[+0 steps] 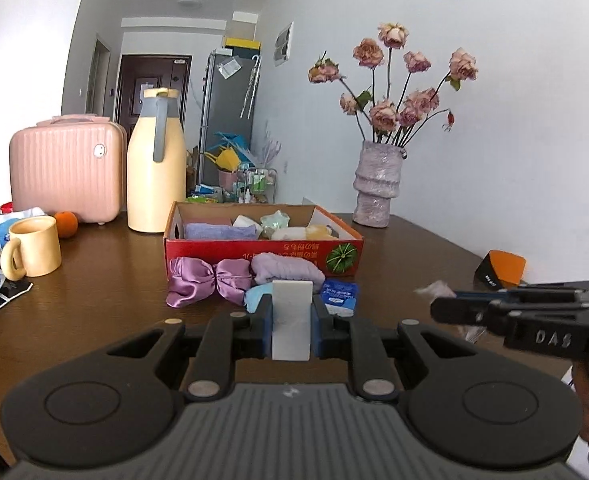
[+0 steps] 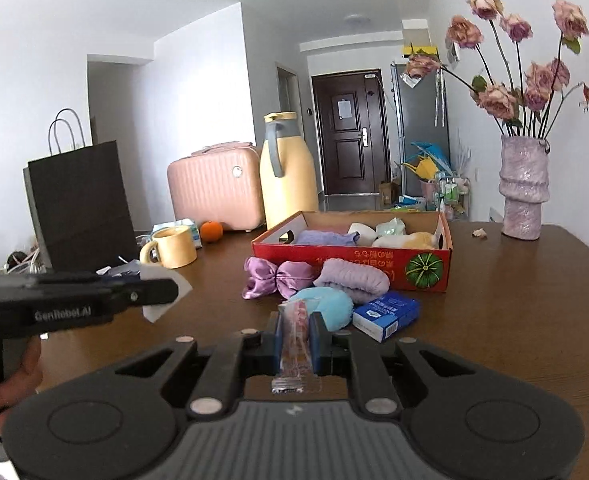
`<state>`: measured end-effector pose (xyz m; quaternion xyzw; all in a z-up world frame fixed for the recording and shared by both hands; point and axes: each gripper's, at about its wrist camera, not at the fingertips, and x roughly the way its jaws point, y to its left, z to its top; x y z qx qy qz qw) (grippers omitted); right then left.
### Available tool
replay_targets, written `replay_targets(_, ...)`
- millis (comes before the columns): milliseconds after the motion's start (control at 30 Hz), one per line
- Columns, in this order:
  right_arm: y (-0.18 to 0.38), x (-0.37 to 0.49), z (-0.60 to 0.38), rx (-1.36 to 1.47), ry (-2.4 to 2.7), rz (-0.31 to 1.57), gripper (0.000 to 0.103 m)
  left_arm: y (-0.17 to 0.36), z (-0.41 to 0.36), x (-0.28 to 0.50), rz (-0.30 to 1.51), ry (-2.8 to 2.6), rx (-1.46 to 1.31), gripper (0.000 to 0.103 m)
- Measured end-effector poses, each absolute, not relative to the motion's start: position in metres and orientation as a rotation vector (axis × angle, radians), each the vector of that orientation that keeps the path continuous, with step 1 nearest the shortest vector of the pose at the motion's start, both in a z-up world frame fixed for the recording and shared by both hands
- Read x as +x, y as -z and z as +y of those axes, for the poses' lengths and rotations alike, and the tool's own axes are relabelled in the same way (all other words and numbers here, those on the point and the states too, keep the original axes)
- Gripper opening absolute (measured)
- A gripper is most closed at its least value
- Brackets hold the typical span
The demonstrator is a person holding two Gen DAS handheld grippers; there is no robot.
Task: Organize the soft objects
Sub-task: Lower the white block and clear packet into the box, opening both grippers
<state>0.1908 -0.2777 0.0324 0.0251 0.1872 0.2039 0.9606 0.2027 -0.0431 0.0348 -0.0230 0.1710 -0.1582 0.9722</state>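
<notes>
My left gripper (image 1: pixel 290 312) is shut on a white foam block (image 1: pixel 291 320), held above the table short of the red cardboard box (image 1: pixel 262 250). My right gripper (image 2: pixel 296 326) is shut on a pink-printed plastic packet (image 2: pixel 294 344). The box (image 2: pixel 350 262) holds a folded purple cloth (image 1: pixel 218 232) and other soft items. In front of it lie a purple satin bow (image 1: pixel 206 282), a lilac knitted piece (image 1: pixel 286 268), a light blue puff (image 2: pixel 328 306) and a blue tissue pack (image 2: pixel 386 314). Each gripper shows in the other's view: the right gripper (image 1: pixel 446 310), the left gripper (image 2: pixel 162 292).
A yellow mug (image 1: pixel 34 246), an orange (image 1: pixel 65 224), a cream jug (image 1: pixel 156 164) and a pink case (image 1: pixel 66 168) stand at the left back. A vase of dried roses (image 1: pixel 378 184) stands at the right back. A black paper bag (image 2: pixel 80 208) stands far left.
</notes>
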Motion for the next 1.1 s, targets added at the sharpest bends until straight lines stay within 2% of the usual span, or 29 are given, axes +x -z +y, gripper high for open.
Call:
replay_targets(267,-0.037,0.178,-0.269,0.045,-0.414,0.366,0.013,-0.039,-0.037,0.195,0.324,0.321,-0.053,0.019)
replay_targets(567,-0.030,0.225,-0.261,0.048,-0.423,0.414,0.013,-0.038,-0.029,0.239,0.333,0.321,-0.080,0.019)
replay_targets(800,-0.048,0.339,-0.246,0.094,-0.438,0.429,0.014,-0.060,-0.019,0.362,0.353,0.292,-0.057,0.019)
replay_targets(967,-0.040,0.476,-0.236,0.348,-0.483,0.600,0.014,-0.062,-0.016,0.475,0.467,0.240,-0.085,0.019)
replay_targets(1100,-0.021,0.549,-0.212,0.397,-0.448,0.706,0.014,-0.037,-0.007,0.548,0.602,0.218,-0.128,0.020)
